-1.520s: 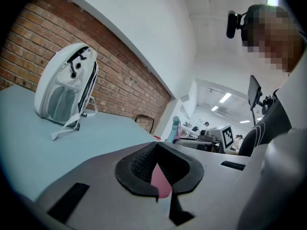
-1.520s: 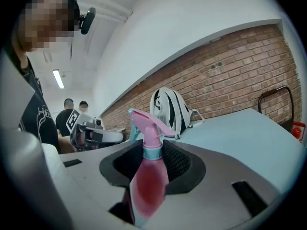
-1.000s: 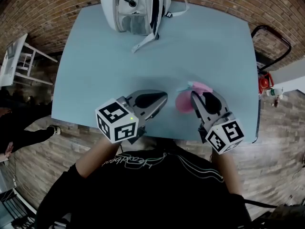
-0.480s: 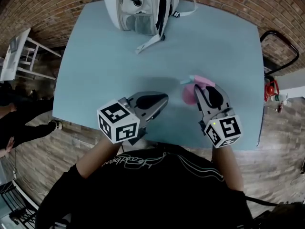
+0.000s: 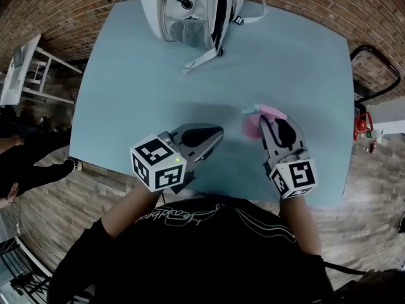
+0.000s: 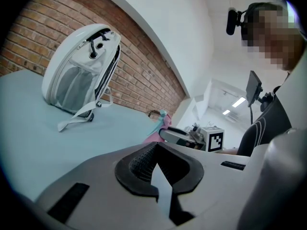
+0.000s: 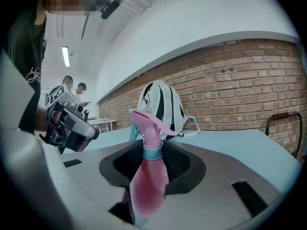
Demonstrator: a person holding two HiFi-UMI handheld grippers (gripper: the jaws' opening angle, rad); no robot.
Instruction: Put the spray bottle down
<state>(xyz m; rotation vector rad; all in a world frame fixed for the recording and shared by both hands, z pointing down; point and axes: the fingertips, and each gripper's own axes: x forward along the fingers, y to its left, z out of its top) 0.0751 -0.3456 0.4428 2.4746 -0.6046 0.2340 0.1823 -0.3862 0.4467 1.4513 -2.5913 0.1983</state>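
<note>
**Spray bottle clamped in the right tool over the near edge of the table**

A pale blue table (image 5: pixel 139 87) stands in front of a brick wall (image 5: pixel 76 5), with wood flooring (image 5: pixel 373 189) showing past its near and right edges. At the far side of the table a white backpack (image 5: pixel 190 8) with black trim stands upright, one of its straps trailing onto the tabletop towards the person. A white chair (image 5: pixel 22 75) sits off the table's left edge.

The right tool (image 7: pixel 154 155) is clamped on the spray bottle (image 7: pixel 147 186). Its dark ribbed pads press on either side of the bottle just below the light blue collar. The pink body runs down between the jaws towards the camera, and the pink spray head and trigger rise above them. In the head view the bottle is over the near right part of the table, well apart from the backpack. Whether its base touches the tabletop cannot be told.

The left tool (image 6: pixel 156 164) is held over the near middle of the table, beside the right one and apart from it. Its jaws are together at the tips and nothing is between them, with only a thin wedge of tabletop showing behind the pads.
</note>
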